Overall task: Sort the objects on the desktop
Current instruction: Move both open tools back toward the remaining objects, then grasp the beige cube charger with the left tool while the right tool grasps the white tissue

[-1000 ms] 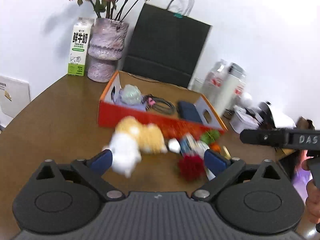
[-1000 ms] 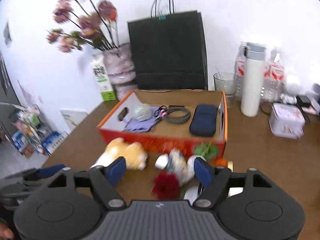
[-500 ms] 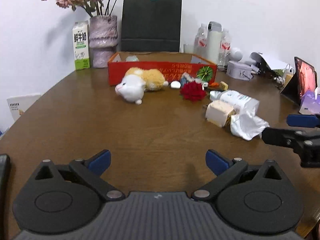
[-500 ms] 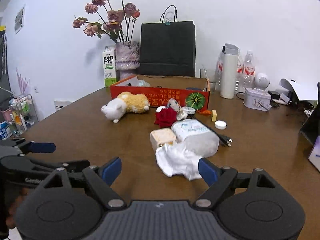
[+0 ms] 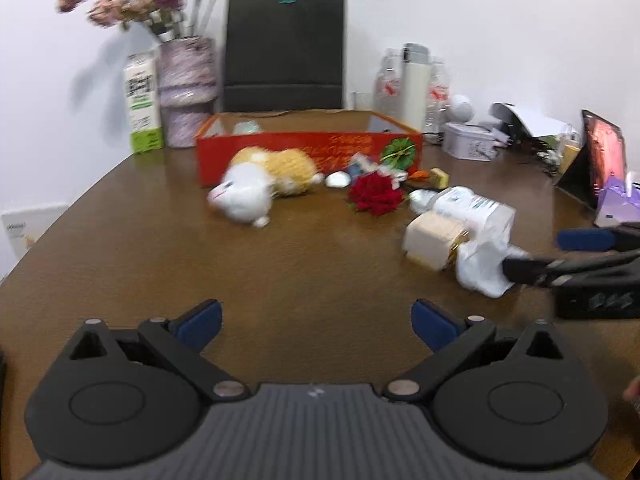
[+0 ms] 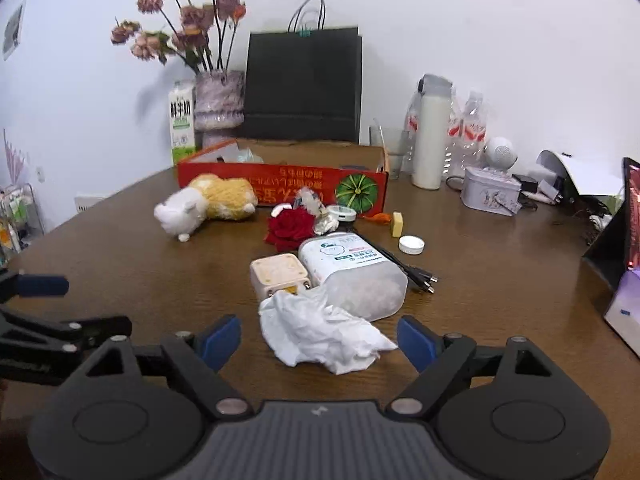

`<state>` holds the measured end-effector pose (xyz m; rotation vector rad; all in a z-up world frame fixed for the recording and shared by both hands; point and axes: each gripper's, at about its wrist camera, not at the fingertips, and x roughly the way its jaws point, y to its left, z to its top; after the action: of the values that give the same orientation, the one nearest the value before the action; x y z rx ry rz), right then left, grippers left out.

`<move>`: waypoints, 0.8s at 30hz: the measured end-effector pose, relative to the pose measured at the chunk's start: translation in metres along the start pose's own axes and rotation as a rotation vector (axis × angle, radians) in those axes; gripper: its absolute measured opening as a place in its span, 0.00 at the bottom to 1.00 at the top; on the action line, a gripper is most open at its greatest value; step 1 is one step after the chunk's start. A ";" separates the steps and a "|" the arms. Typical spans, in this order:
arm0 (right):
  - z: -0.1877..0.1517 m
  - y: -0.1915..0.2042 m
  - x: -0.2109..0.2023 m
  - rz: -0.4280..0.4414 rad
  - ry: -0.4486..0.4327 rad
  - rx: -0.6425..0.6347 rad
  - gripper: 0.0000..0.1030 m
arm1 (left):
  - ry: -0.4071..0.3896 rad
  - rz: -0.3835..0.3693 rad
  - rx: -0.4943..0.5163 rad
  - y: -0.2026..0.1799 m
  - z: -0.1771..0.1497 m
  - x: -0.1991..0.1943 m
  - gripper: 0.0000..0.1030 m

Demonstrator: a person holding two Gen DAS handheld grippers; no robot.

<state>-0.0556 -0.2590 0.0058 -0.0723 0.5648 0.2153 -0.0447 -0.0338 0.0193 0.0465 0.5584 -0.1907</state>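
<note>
Tissue [image 6: 324, 330] against tub [image 6: 352, 272], cube [image 6: 280, 274]

glossy wood table [image 6: 500, 264], fluffy cloth plush toy [image 6: 204, 204], crumpled paper tissue [image 6: 320, 328]

Both wrist cameras are looking forward and slightly downward across the brown table [image 6: 500, 280] toward the red cardboard box [image 6: 280, 184] by the far wall. The left wrist view is sitting to the left of the right one and farther from the box's clutter. The right wrist view is hovering close over the crumpled white tissue [image 6: 320, 328]. Both are sharing the box, the plush toy [image 5: 260, 184] and the red rose [image 5: 374, 198].
</note>
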 end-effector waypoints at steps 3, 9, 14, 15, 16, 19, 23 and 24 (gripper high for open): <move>0.001 -0.008 0.027 0.019 0.088 0.032 0.61 | -0.051 -0.041 0.052 -0.016 0.019 0.013 1.00; -0.001 -0.031 0.036 0.026 0.122 0.127 0.18 | -0.089 -0.120 0.167 -0.059 0.054 0.052 1.00; -0.016 -0.061 0.022 0.010 0.092 0.207 0.17 | 0.068 -0.101 0.056 -0.070 0.049 0.087 1.00; -0.018 -0.066 0.021 0.037 0.084 0.226 0.17 | 0.092 -0.097 0.001 -0.070 0.047 0.092 1.00; -0.018 -0.069 0.022 0.060 0.082 0.234 0.17 | 0.109 -0.106 -0.041 -0.070 0.045 0.097 1.00; -0.016 -0.067 0.028 0.089 0.083 0.209 0.18 | 0.152 -0.057 -0.048 -0.076 0.042 0.111 0.93; -0.017 -0.065 0.027 0.109 0.079 0.206 0.19 | 0.151 -0.027 -0.044 -0.067 0.039 0.103 0.81; -0.017 -0.065 0.026 0.112 0.078 0.207 0.20 | 0.159 -0.022 -0.046 -0.062 0.038 0.098 0.81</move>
<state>-0.0289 -0.3197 -0.0223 0.1525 0.6668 0.2631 0.0446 -0.1142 -0.0003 0.0108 0.7214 -0.1962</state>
